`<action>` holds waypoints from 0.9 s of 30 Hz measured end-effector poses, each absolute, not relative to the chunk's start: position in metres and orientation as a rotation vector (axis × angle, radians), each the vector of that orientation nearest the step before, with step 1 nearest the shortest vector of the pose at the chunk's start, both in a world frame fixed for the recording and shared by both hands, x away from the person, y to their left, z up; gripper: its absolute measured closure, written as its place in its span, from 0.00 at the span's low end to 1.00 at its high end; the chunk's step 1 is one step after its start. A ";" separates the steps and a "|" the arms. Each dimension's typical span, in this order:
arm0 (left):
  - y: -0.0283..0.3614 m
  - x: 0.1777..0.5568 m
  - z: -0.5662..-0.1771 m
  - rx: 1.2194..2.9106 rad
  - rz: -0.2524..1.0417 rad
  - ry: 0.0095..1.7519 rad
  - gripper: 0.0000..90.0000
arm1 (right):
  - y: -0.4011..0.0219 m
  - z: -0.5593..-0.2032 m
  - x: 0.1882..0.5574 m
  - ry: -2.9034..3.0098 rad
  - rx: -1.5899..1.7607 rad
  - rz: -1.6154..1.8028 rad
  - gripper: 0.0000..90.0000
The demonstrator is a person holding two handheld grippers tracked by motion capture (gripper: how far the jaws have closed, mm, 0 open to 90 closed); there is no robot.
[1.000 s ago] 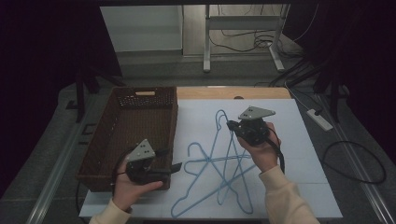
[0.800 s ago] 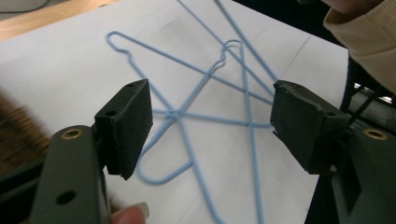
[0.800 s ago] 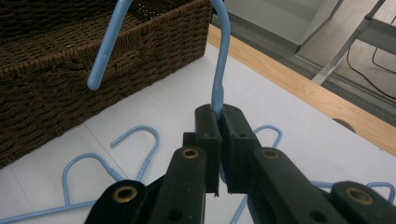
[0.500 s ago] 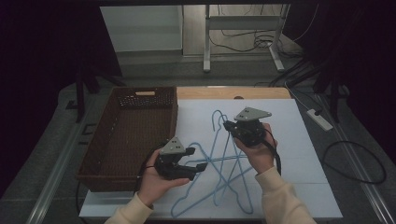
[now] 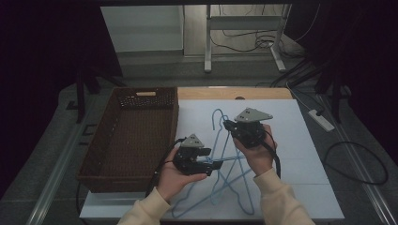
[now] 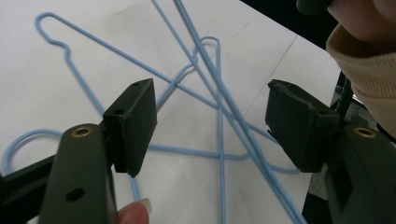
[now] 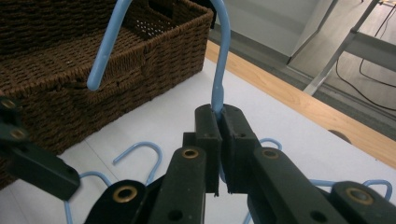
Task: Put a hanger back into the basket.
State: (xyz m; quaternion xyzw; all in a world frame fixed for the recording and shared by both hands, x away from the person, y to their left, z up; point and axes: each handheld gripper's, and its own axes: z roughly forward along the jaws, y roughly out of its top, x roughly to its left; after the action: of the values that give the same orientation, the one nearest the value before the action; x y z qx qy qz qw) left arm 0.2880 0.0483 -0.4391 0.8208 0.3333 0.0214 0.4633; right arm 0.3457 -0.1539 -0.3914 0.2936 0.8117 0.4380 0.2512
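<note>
Your left gripper (image 5: 217, 165) has slid toward 3 o'clock, jaws just narrowing yet open over the tangled blue wire hangers (image 6: 219, 140).
Keep the right gripper (image 7: 219, 140) clamped on its hanger's neck; pinch one wire only.

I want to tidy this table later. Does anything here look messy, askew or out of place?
Yes: the blue wire hangers lie crossed and tangled in a heap on the white table top, while the wicker basket beside them holds nothing. The right gripper is clamped on one hanger's hook; the left gripper, jaws just closing slightly, hovers open over the tangle.
</note>
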 end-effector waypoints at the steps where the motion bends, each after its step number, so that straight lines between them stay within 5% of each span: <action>1: 0.046 0.289 -0.439 2.023 0.051 0.819 0.38 | -0.154 -0.391 0.345 2.205 0.797 1.193 0.96; 5: 0.039 0.294 -0.442 2.035 0.020 0.825 0.46 | -0.152 -0.389 0.342 2.190 0.785 1.203 0.96; 11: 0.037 0.300 -0.445 2.035 -0.053 0.832 0.77 | -0.152 -0.386 0.339 2.173 0.778 1.218 0.96; 14: 0.037 0.301 -0.444 2.038 -0.067 0.832 0.85 | -0.154 -0.383 0.337 2.153 0.772 1.242 0.96; 27: 0.054 0.305 -0.436 1.966 -0.036 0.911 0.96 | -0.167 -0.373 0.331 2.101 0.763 1.347 0.95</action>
State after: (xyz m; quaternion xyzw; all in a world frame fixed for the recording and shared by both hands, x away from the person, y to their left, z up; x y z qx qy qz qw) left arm 0.3052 0.0543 -0.4364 0.8017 0.3713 -0.0148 0.4682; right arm 0.3306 -0.1670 -0.3727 0.2822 0.7767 0.4980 0.2629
